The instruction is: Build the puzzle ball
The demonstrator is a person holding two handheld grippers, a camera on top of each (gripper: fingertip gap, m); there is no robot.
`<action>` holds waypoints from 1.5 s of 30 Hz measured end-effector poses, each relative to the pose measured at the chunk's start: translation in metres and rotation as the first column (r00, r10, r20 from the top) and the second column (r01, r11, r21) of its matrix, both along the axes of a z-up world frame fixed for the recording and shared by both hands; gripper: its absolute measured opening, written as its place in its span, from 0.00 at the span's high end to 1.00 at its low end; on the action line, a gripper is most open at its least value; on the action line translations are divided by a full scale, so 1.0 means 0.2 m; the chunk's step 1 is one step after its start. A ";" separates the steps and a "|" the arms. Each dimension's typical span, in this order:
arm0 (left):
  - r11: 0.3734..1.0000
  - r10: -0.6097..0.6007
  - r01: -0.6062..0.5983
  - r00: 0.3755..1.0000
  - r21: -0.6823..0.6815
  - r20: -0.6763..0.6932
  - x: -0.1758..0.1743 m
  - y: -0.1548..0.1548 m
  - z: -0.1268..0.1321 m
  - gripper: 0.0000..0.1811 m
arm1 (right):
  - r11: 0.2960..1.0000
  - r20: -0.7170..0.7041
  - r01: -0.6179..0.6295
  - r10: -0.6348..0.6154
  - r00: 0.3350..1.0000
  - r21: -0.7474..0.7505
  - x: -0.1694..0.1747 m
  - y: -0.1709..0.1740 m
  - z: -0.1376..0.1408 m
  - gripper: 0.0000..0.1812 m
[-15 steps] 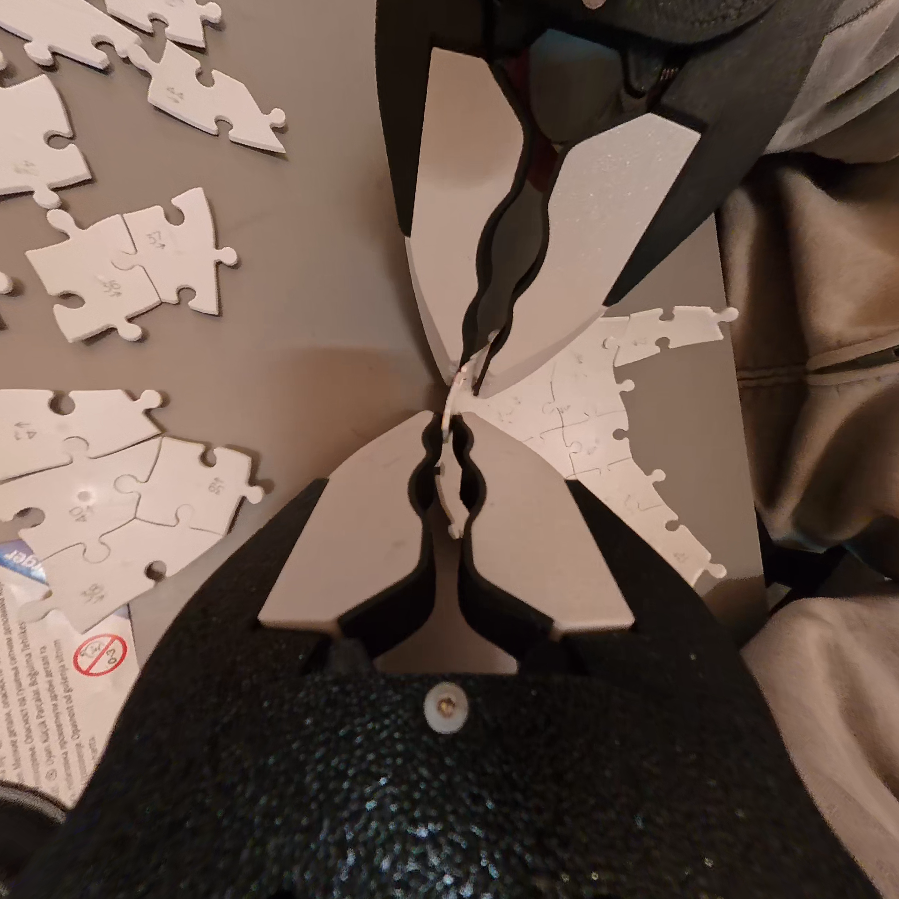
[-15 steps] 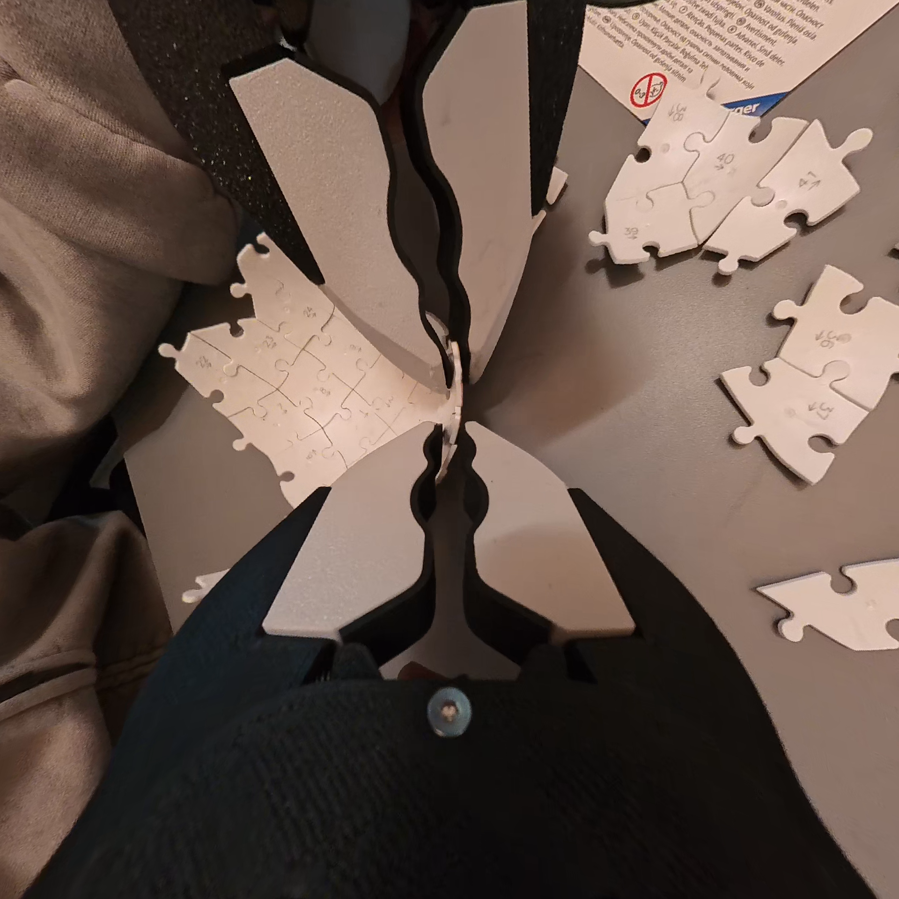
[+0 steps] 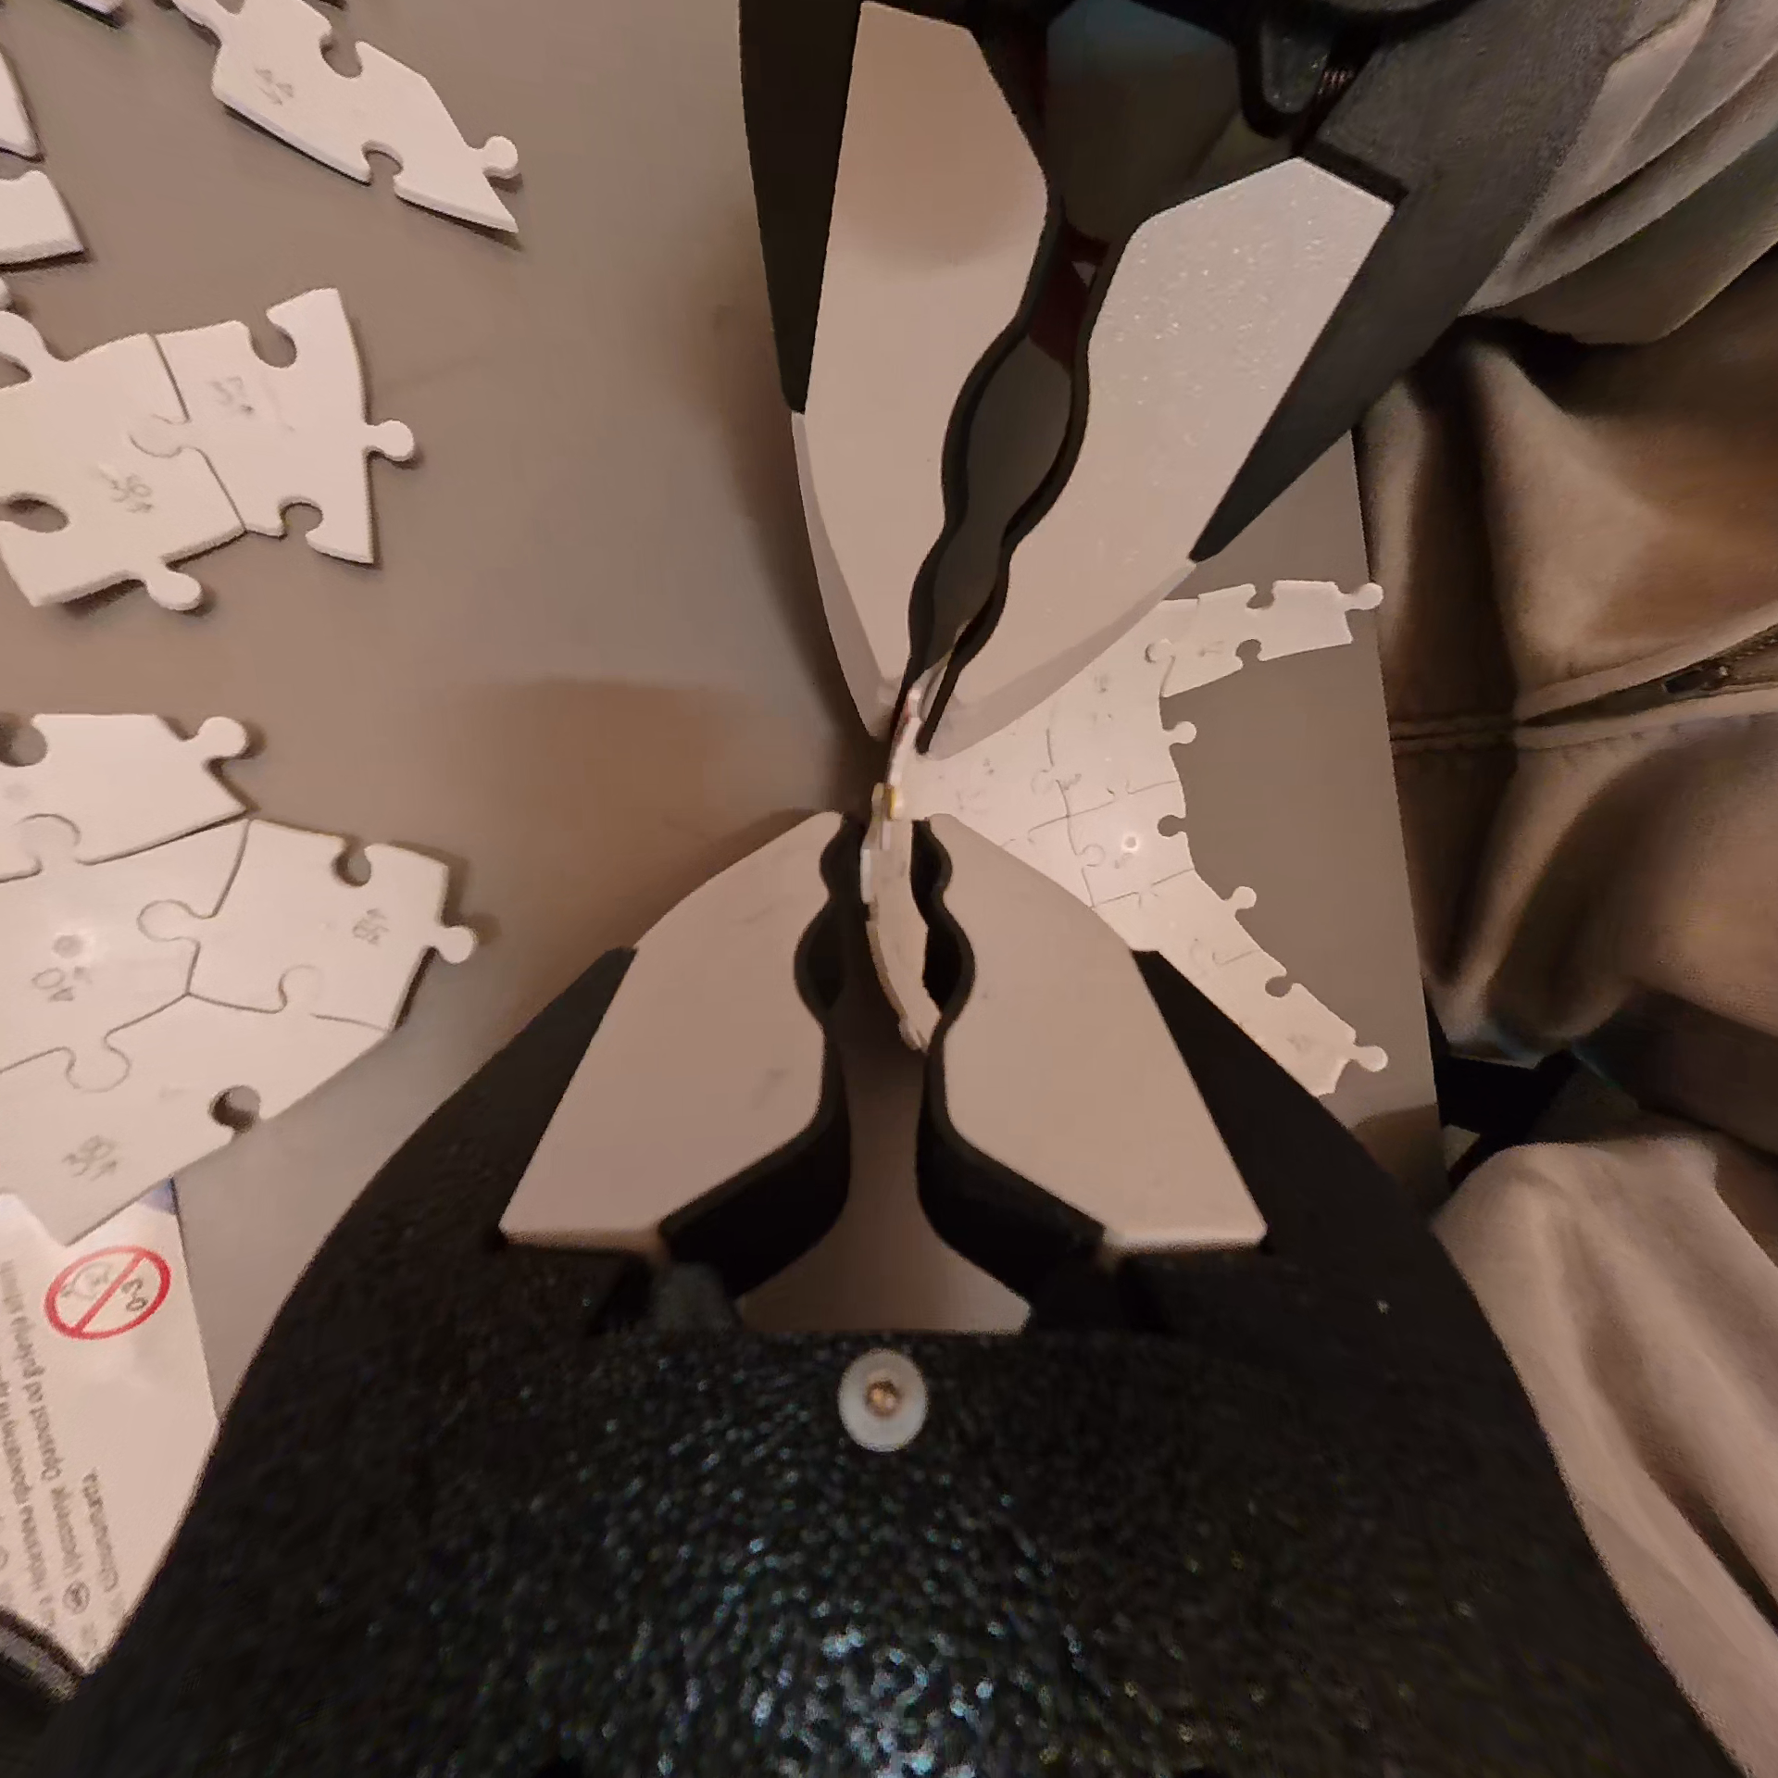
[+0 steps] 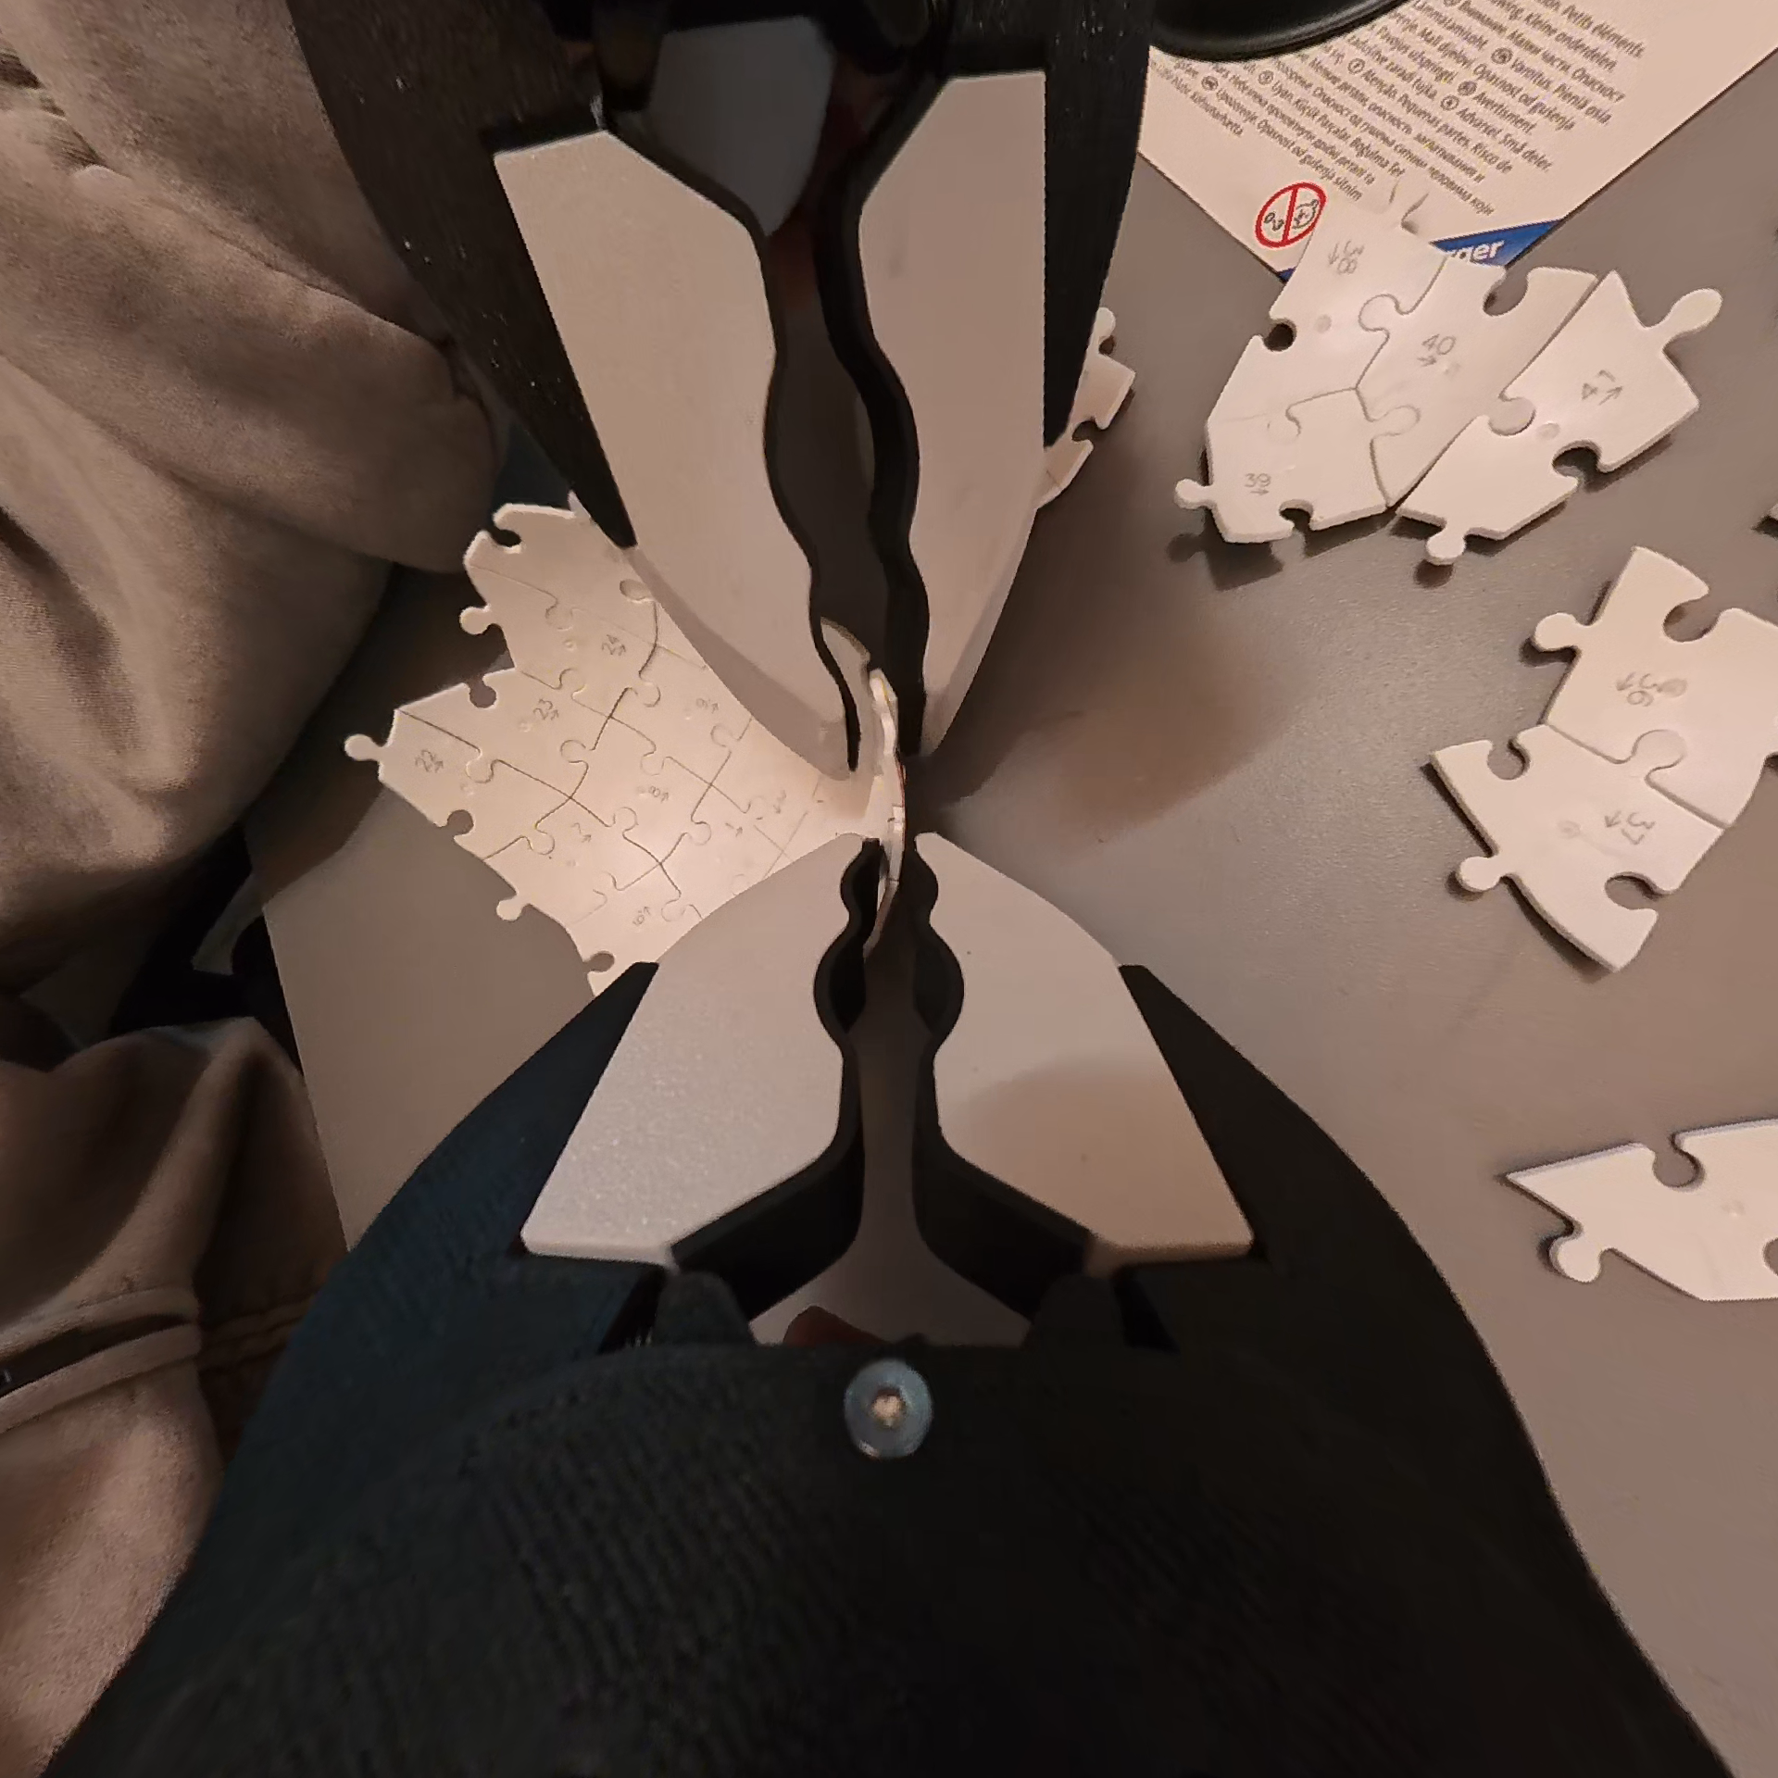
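While both grippers meet nose to nose over the grey table [image 3: 596, 616], the left wrist view shows the left gripper [image 3: 885, 856] pinching the curved assembled puzzle section [image 3: 1106, 799] at its near edge, the piece rim seen edge-on between the dark pads, long axis running up the frame along the fingers. Right gripper [image 3: 919, 712] comes in from the top, tips clamped on the same rim just above. Shell fans out to the right toward the person's beige clothing [image 3: 1587, 673], tabbed edge pointing right. Loose joined clusters of white pieces [image 3: 192, 981] lie to the left, near a printed leaflet [image 3: 87, 1395]. From the right wrist view, the right gripper [image 4: 890, 866] is nipped on the section's [image 4: 596, 770] edge, thin rim standing between the fingers, roughly vertical in frame. Left gripper [image 4: 880, 722] enters from the top, closed on the rim too. Shell spreads to the left here, inner white side with faint markings facing the camera. Piece clusters [image 4: 1424, 404] sit well apart on the right, leaflet [image 4: 1366, 106] at top right.
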State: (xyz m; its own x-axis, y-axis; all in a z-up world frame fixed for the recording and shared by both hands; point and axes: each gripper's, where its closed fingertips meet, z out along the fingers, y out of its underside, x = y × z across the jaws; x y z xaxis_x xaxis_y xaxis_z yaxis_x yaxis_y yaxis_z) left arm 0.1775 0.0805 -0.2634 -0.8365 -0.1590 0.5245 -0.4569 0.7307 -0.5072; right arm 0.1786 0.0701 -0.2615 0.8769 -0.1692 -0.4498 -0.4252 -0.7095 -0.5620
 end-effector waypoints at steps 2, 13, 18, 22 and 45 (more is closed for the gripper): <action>1.000 0.000 0.000 1.000 0.009 0.006 0.00 0.00 -0.01 0.97 | 1.000 0.003 0.005 -0.005 1.000 -0.005 0.00 0.00 0.00 0.98; 1.000 0.001 -0.001 1.000 -0.011 0.008 0.01 0.01 0.00 0.97 | 1.000 0.015 0.024 -0.024 1.000 -0.006 0.01 0.00 0.00 0.98; 1.000 0.010 -0.010 1.000 -0.017 0.018 0.02 -0.02 0.00 0.92 | 1.000 0.014 0.005 -0.005 1.000 0.003 0.00 0.01 0.01 0.98; 1.000 -0.011 0.011 1.000 0.001 0.006 0.00 -0.03 -0.02 0.94 | 1.000 0.019 0.002 -0.002 1.000 0.004 0.01 0.02 0.01 0.98; 0.998 -0.026 0.025 0.999 -0.050 -0.028 0.00 -0.03 -0.01 0.98 | 0.999 0.008 -0.032 0.032 0.999 0.016 -0.01 -0.04 0.05 0.92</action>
State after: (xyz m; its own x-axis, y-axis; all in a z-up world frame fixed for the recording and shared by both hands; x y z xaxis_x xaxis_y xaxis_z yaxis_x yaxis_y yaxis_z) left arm 0.1767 0.0755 -0.2645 -0.8246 -0.1109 0.5547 -0.4530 0.7168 -0.5301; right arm 0.1757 0.0630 -0.2524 0.8852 -0.1340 -0.4456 -0.3981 -0.7138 -0.5762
